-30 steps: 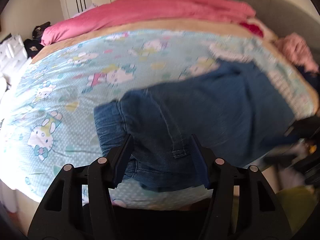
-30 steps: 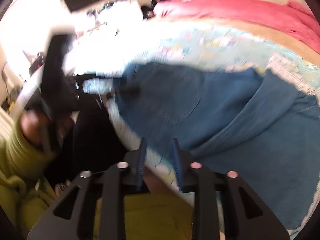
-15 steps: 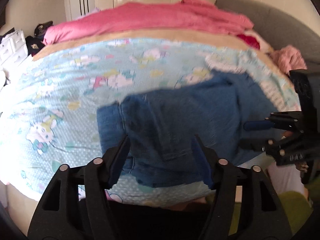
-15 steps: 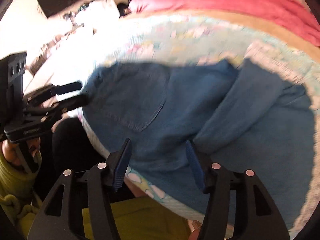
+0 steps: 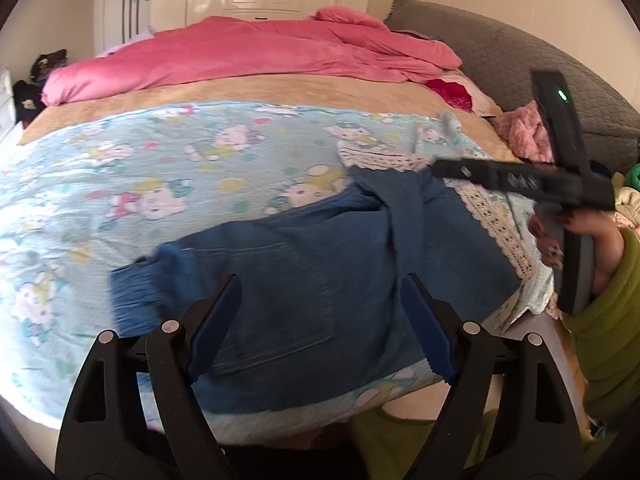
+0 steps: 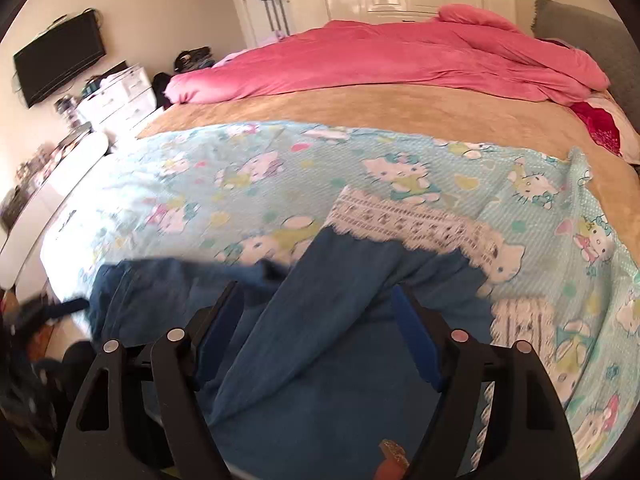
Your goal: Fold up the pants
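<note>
Blue denim pants (image 5: 320, 280) lie bunched on the light blue cartoon-print sheet (image 5: 160, 168) at the near edge of the bed. My left gripper (image 5: 320, 300) is open and empty, hovering just above the waist and pocket part. My right gripper (image 6: 318, 308) is open and empty above a folded-over leg of the pants (image 6: 320, 320). The right gripper also shows in the left wrist view (image 5: 520, 178), held in a hand at the right, above the pants' far end.
A pink duvet (image 5: 248, 56) lies along the far side of the bed. A grey headboard (image 5: 500, 60) and pink clothes (image 5: 524, 136) are at the right. A white dresser (image 6: 120, 96) and wall TV (image 6: 60, 64) stand to the left.
Both grippers have let go of the pants and opened wide. The pants now lie on the bed. Both grippers have lifted and tilted up toward the bed.
</note>
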`<action>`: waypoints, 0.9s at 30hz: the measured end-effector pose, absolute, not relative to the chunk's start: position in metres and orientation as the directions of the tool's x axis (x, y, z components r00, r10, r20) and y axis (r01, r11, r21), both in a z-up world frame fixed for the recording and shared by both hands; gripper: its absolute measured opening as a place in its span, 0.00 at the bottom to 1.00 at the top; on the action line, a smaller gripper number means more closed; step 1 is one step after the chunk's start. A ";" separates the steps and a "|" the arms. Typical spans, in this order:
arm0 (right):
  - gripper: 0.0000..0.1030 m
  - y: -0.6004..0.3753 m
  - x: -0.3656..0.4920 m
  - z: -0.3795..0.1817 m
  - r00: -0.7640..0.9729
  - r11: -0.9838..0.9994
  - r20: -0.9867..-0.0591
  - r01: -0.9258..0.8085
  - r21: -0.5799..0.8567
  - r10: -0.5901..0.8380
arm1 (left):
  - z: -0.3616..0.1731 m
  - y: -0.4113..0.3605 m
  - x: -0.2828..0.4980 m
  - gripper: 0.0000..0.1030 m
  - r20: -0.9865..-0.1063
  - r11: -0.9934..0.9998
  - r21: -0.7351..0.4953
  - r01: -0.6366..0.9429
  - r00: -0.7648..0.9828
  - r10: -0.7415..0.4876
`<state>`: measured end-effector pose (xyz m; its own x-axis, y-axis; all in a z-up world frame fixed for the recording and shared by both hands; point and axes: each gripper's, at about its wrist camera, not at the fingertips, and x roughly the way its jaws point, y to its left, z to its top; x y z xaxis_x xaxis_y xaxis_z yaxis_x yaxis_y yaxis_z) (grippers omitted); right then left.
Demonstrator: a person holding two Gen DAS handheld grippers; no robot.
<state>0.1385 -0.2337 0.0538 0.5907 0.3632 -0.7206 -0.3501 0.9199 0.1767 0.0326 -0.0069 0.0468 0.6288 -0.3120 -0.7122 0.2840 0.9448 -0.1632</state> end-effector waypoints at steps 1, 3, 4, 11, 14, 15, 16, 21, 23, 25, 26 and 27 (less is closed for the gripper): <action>0.73 -0.234 0.144 0.053 0.592 0.922 -0.722 -0.343 0.178 0.359 | 0.043 -0.014 0.036 0.72 -0.715 0.939 -0.175 0.295 0.617 -0.327; 0.76 -0.234 0.156 0.052 0.592 0.926 -0.726 -0.337 0.172 0.350 | 0.037 -0.027 0.042 0.72 -0.721 0.926 -0.200 0.321 0.592 -0.361; 0.76 -0.235 0.162 0.052 0.595 0.930 -0.729 -0.331 0.162 0.339 | 0.034 -0.032 0.044 0.72 -0.726 0.922 -0.203 0.330 0.581 -0.368; 0.76 -0.217 0.208 0.039 0.581 0.941 -0.766 -0.327 0.089 0.274 | 0.013 -0.075 0.058 0.72 -0.755 0.889 -0.207 0.410 0.511 -0.411; 0.76 -0.207 0.232 0.027 0.569 0.949 -0.788 -0.311 0.060 0.236 | 0.001 -0.088 0.069 0.72 -0.767 0.879 -0.224 0.420 0.481 -0.425; 0.76 -0.205 0.242 0.021 0.561 0.954 -0.798 -0.296 0.056 0.221 | -0.004 -0.091 0.073 0.72 -0.772 0.879 -0.231 0.418 0.472 -0.427; 0.76 -0.201 0.248 0.017 0.557 0.958 -0.806 -0.282 0.044 0.201 | -0.008 -0.093 0.077 0.72 -0.775 0.877 -0.240 0.416 0.462 -0.431; 0.76 -0.181 0.282 -0.009 0.507 0.964 -0.843 -0.263 0.044 0.177 | -0.025 -0.099 0.094 0.48 -0.794 0.884 -0.255 0.391 0.437 -0.422; 0.76 -0.174 0.290 -0.016 0.497 0.963 -0.851 -0.266 0.037 0.170 | -0.029 -0.099 0.097 0.32 -0.800 0.889 -0.243 0.388 0.439 -0.410; 0.76 -0.167 0.297 -0.023 0.495 0.963 -0.855 -0.270 0.019 0.156 | -0.031 -0.100 0.098 0.27 -0.801 0.891 -0.232 0.391 0.442 -0.403; 0.76 -0.166 0.300 -0.028 0.492 0.964 -0.858 -0.267 0.013 0.147 | -0.031 -0.100 0.098 0.26 -0.802 0.889 -0.231 0.395 0.440 -0.404; 0.73 -0.165 0.302 -0.031 0.495 0.965 -0.858 -0.262 0.007 0.140 | -0.032 -0.100 0.099 0.26 -0.801 0.888 -0.231 0.397 0.440 -0.405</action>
<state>0.3018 -0.1655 -0.0308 0.4948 0.1404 -0.8576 -0.2622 0.9650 0.0067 0.0988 -0.0998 -0.0316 0.4405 -0.4051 -0.8012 0.3973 0.8882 -0.2307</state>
